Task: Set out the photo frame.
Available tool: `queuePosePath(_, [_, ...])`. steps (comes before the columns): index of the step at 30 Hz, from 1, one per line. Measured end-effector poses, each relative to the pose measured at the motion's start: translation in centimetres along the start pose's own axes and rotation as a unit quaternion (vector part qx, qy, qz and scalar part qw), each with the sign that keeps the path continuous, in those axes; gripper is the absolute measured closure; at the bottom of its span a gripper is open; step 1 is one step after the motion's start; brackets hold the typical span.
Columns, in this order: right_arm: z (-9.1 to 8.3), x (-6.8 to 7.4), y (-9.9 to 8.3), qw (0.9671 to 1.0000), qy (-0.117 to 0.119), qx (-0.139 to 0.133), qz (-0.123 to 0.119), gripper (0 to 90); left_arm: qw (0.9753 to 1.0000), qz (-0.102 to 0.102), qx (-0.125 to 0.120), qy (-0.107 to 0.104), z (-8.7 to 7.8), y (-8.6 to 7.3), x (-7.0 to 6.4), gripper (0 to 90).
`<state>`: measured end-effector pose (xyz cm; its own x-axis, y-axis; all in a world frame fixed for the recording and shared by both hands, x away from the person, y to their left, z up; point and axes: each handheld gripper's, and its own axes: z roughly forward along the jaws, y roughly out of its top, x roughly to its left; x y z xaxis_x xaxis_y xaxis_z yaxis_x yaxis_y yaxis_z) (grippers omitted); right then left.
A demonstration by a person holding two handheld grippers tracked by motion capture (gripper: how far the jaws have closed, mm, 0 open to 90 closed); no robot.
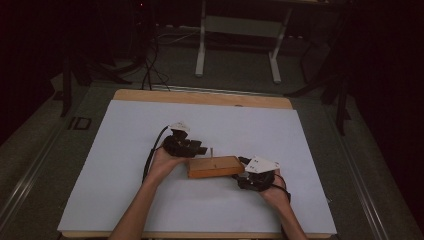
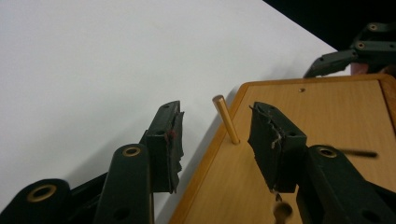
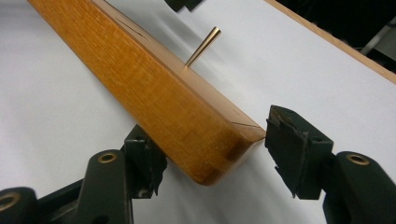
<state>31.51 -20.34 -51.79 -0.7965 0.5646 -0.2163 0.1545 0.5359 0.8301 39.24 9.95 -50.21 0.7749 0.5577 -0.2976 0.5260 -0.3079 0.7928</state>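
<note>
A wooden block (image 1: 215,166) lies flat on the white sheet near the table's middle. A thin brass pin (image 2: 226,119) stands upright near its left edge, also visible as the pin (image 1: 212,151) and the pin (image 3: 203,44). My left gripper (image 1: 202,149) is at the block's left end. Its jaws are open on either side of the pin (image 2: 215,126) without touching it. My right gripper (image 1: 243,172) holds the block's right end, with the block (image 3: 154,84) between its pads (image 3: 210,149). A small hole (image 2: 302,89) shows in the block's top.
A white sheet (image 1: 150,150) covers most of the wooden table (image 1: 200,97). Beyond the far edge stand a desk frame (image 1: 201,50) and floor cables (image 1: 150,70). The sheet has room left, right and in front of the block.
</note>
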Motion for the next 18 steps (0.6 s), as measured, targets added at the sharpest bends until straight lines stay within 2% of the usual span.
queuePosePath(3, [0.0, -0.1, 0.0, 1.0000, 0.001, -0.002, 0.001, 39.8, 0.9997, 0.013, -0.010, 0.018, -1.4, -0.6, -0.5, 54.6])
queuePosePath(6, [0.0, -0.1, 0.0, 1.0000, 0.001, -0.002, 0.002, 39.9, 0.9994, 0.016, -0.020, 0.024, -2.3, -1.1, -0.7, 54.5])
queuePosePath(7, [0.0, -0.1, 0.0, 1.0000, 0.001, -0.002, 0.002, 40.0, 0.9990, 0.020, -0.023, 0.034, -3.1, -1.6, -0.8, 54.1])
queuePosePath(8, [0.0, -0.1, 0.0, 1.0000, 0.001, -0.002, 0.002, 40.0, 0.9990, 0.020, -0.023, 0.034, -3.1, -1.6, -0.8, 54.0])
queuePosePath(9, [0.0, -0.1, 0.0, 1.0000, 0.001, -0.003, 0.003, 40.1, 0.9985, 0.022, -0.023, 0.045, -4.1, -2.3, -1.0, 54.0])
queuePosePath(12, [0.0, -0.1, 0.0, 1.0000, 0.001, -0.002, 0.004, 40.1, 0.9979, 0.026, -0.027, 0.053, -5.0, -3.2, -1.4, 53.1])
queuePosePath(13, [0.0, -0.1, 0.0, 1.0000, 0.001, -0.001, 0.005, 40.2, 0.9975, 0.026, -0.032, 0.057, -5.7, -4.1, -1.6, 52.6])
queuePosePath(16, [0.0, -0.1, 0.0, 1.0000, 0.001, -0.001, 0.006, 40.4, 0.9975, 0.023, -0.028, 0.060, -6.2, -4.7, -1.7, 51.2])
queuePosePath(17, [0.0, -0.1, 0.0, 1.0000, -0.001, -0.001, 0.006, 40.7, 0.9968, 0.025, -0.027, 0.071, -6.6, -5.1, -1.9, 48.9])
queuePosePath(18, [0.0, -0.1, 0.0, 1.0000, -0.001, -0.001, 0.006, 40.7, 0.9968, 0.025, -0.027, 0.071, -6.6, -5.1, -1.9, 48.4])
